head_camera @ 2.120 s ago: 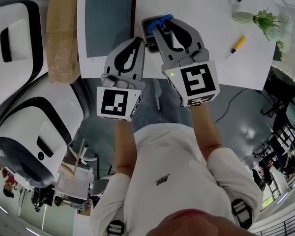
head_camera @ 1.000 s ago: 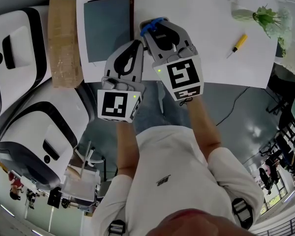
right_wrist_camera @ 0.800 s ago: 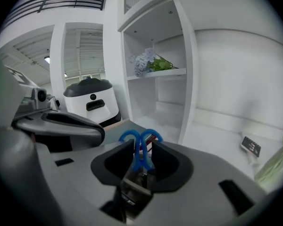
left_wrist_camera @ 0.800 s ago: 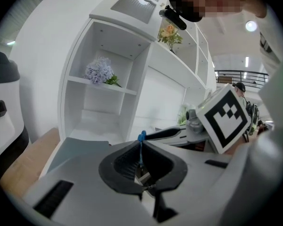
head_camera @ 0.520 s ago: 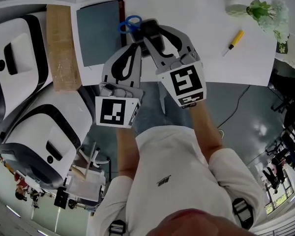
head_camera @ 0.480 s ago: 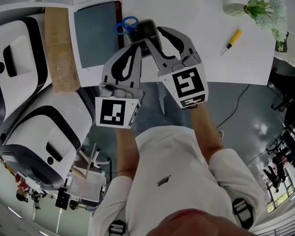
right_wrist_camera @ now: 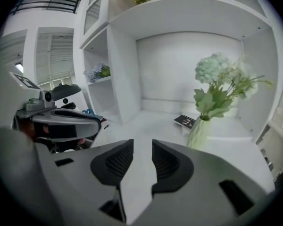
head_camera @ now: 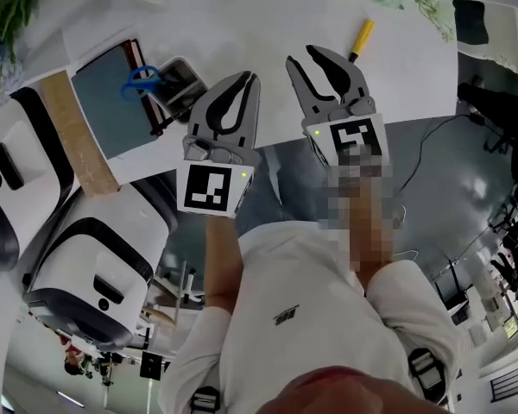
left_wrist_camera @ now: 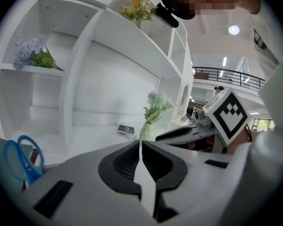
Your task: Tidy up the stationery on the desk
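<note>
**Over the desk's near edge, both tongs carry nothing**

Toward the upper left of the head view, the scissors (head_camera: 141,79) lie on a grey-blue pad (head_camera: 104,115) with a red edge. Their handles are two bright blue loops; the blades are too small to make out. Just right of the loops sits a dark case (head_camera: 180,78) with a pale rim, and I cannot tell whether it touches them. A brown cardboard strip (head_camera: 73,136) lies along the pad's left side.

At the top, right of centre, a yellow tool (head_camera: 361,36) with a dark tip lies slantwise on the white desk (head_camera: 242,15). Whether it is a pen or a screwdriver I cannot tell.

The left tongs (head_camera: 251,78) sit at the centre of the frame, clenched. In the left gripper view the jaws meet with only a thin slit between them and nothing in it. The right tongs (head_camera: 300,55) are just to the right, released. Their jaws stand apart with bare desk showing through the gap, and they have just been closing a little from a wider stance. Nothing is between them. The yellow tool lies near their right finger, and the scissors are well apart from both tongs.

In the right gripper view, a vase of pale flowers (right_wrist_camera: 212,91) stands at the right before white shelves (right_wrist_camera: 179,13). A small dark flat thing (right_wrist_camera: 184,121) lies just left of it.
</note>
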### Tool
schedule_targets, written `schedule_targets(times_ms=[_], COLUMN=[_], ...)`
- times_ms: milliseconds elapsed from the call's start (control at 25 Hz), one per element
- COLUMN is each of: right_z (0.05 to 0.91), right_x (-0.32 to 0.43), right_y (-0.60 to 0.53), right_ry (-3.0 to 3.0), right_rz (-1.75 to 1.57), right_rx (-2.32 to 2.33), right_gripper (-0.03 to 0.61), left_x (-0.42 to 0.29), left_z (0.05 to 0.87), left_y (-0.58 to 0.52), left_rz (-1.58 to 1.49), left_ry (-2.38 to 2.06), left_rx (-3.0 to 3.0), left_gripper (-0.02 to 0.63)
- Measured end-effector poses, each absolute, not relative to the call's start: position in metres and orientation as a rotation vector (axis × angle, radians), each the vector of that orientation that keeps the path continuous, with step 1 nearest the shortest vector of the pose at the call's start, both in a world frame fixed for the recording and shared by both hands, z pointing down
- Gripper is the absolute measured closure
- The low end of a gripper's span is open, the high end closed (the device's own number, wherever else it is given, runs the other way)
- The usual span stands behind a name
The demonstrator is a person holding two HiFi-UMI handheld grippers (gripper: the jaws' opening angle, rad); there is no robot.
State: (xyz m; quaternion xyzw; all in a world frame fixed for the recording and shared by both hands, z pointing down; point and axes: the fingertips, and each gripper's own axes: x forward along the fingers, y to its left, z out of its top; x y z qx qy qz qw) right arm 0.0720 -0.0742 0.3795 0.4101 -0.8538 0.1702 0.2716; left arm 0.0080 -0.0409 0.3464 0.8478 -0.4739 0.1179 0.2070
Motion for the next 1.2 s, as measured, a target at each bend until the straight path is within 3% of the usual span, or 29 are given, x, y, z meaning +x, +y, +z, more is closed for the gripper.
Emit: schedule_targets(times_ms=[520,1200], right_z=[0.419,0.482], right_x=[0.195,0.245], right_y=[-0.097,-0.118], right_ry=[-2.115,-1.929], right_rz=[0.554,0.741], right_rx=[1.311,1.362], right_gripper=[0.472,0.471], left_x=[0.125,0.174], left_z=[0.377,0.412], left_y=[-0.077,-0.098], left_rz=[0.422,0.491], left_ry=[-1.103,-0.987], left_rx=[2.484,2.507], left_gripper=[0.614,0.614])
